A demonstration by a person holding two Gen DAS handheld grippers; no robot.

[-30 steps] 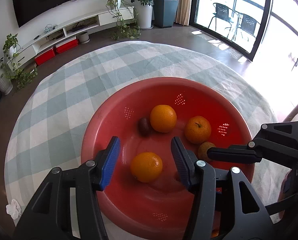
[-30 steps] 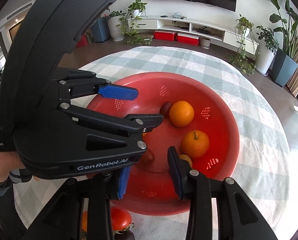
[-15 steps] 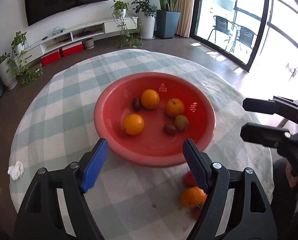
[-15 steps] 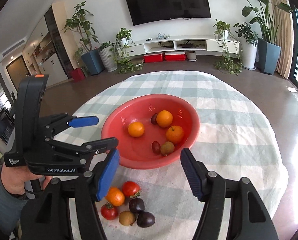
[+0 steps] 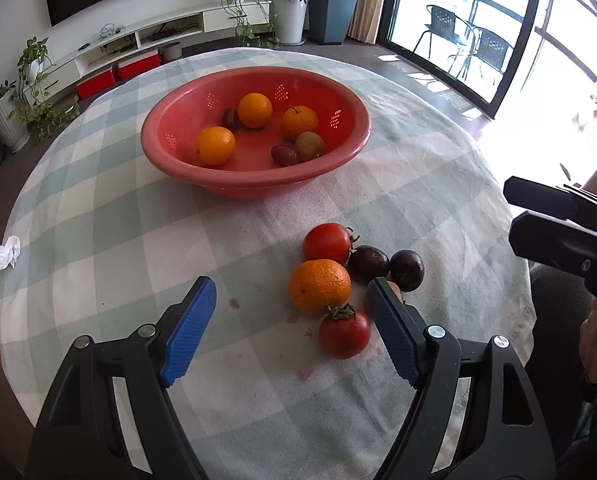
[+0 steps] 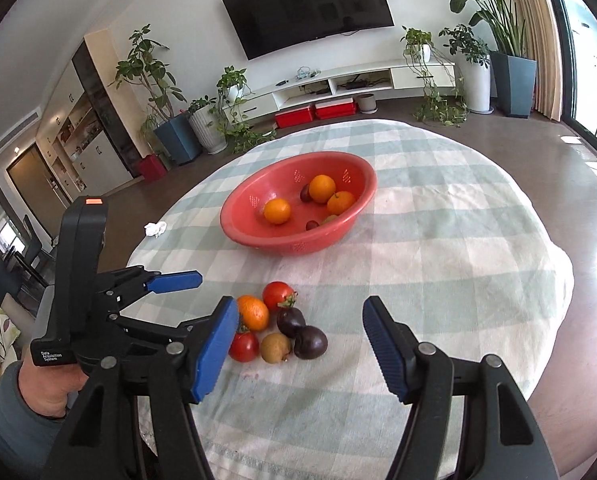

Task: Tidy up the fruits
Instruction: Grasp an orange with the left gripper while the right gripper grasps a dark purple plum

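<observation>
Whereas a second ago both grippers were down inside the bowl [image 5: 254,182], they have now pulled back toward the near edge of the tabletop [image 5: 98,240], so the loose cluster of fruit outside the bowl has come into view. Judgement: a drop-off seems complete and the next pick will come from that cluster.

Left gripper [image 5: 290,326] — fingers spread wide, holding nothing, hovering over the near edge with the loose orange [image 5: 319,286] just ahead of it. Right gripper [image 6: 298,350] — likewise spread and empty, above the cluster.

Count in the bowl, near the middle of the tabletop:
- oranges: 3 [image 5: 215,145], [image 5: 254,110], [image 5: 299,122]
- dark red small fruits: 2 [image 5: 284,155], [image 5: 229,118]
- brownish-green fruit: 1 [image 5: 309,145]

Count loose on the cloth, near the front edge, mostly touching one another:
- tomatoes: 2 [image 5: 326,243], [image 5: 344,334]
- orange: 1
- dark purple fruits: 2 [image 5: 368,264], [image 5: 407,270]
- brown fruit: 1 [image 6: 275,348] — seen clearly only from the right wrist; in the left view the finger nearly hides it.

Six in, six out — roughly halfway, if all fruit belongs in the bowl.

A crumpled white tissue [image 5: 6,252] lies at the left edge.
</observation>
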